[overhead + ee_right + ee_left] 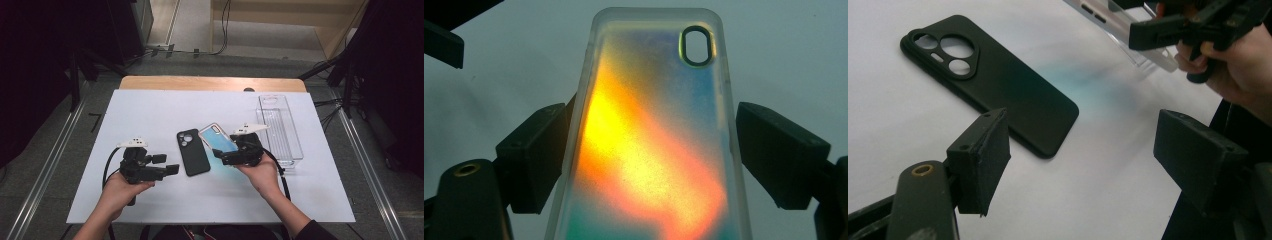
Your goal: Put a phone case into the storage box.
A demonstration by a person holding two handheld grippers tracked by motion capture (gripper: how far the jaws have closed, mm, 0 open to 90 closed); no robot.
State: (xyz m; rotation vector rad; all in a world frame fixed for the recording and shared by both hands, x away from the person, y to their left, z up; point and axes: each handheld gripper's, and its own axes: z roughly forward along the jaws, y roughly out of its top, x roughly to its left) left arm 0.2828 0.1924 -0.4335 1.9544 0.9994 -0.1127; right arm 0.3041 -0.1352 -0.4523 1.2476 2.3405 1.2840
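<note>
White sheet [150, 105] over wooden table [210, 83], grey floor [60, 165] around — left gripper [172, 169] jaws wide, empty; right gripper [218, 155] jaws clamping iridescent case [216, 138].

- Phone case [649, 150] held in the right gripper [227, 156]: clear rim, iridescent orange, yellow, teal and blue.
- Second phone case [192, 152]: matte black.
- Table sheet [150, 110]: white.
- Tray [280, 130]: clear.
- Left gripper [1083, 160]: black.

Iridescent phone case [649, 145]: translucent, frosted rim, colours running orange and yellow through its middle, teal at its near end. Oval camera cutout [696, 46] at the case's far right corner. Right gripper [649, 160]: black pads pressed against the case's two long edges. White surface [524, 55] behind the case, apparently a tabletop.
</note>
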